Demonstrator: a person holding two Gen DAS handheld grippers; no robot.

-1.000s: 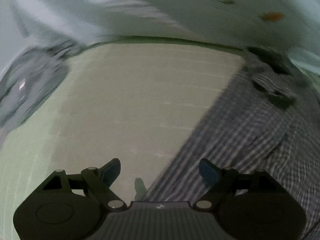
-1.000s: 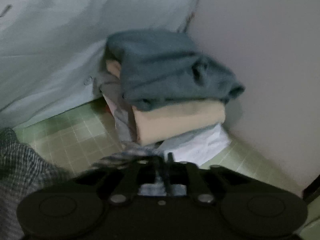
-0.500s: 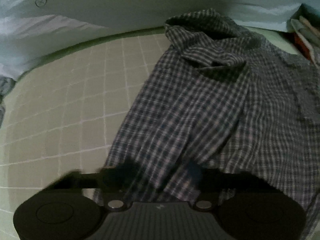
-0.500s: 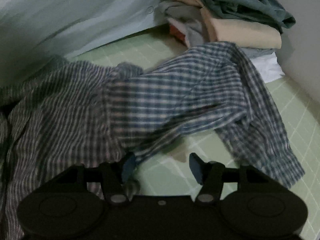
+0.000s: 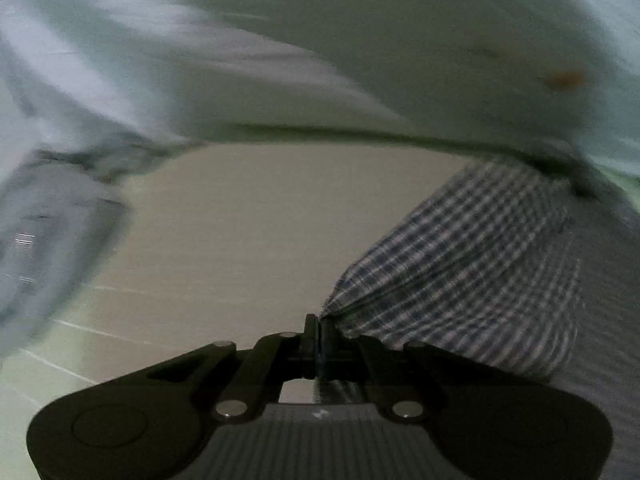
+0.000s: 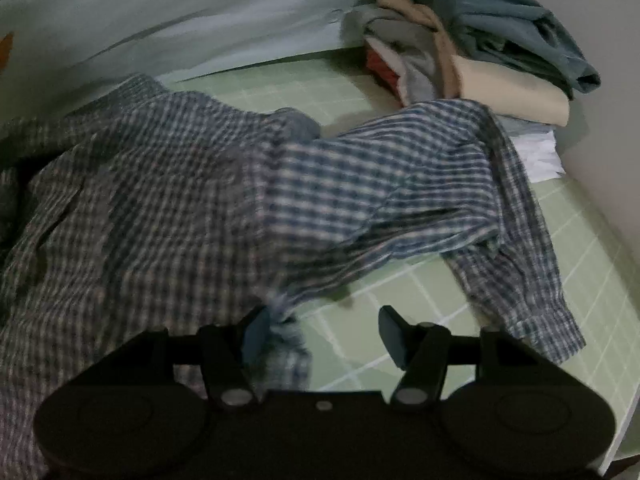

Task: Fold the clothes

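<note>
While left fingers pinch plaid shirt, right fingers spread wide

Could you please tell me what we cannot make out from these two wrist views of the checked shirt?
- Left wrist view: motion blur smears the grey heap.
- Left wrist view: the checked shirt runs off the right edge.
- Right wrist view: the right gripper body hides the shirt's near hem.
- Right wrist view: the folded pile's lower layers are covered.

No words, labels, brand names or numbers can be read in either view. The left wrist view is blurred by motion, and the clothes, the bedding and the black gripper bodies carry no legible print.
</note>
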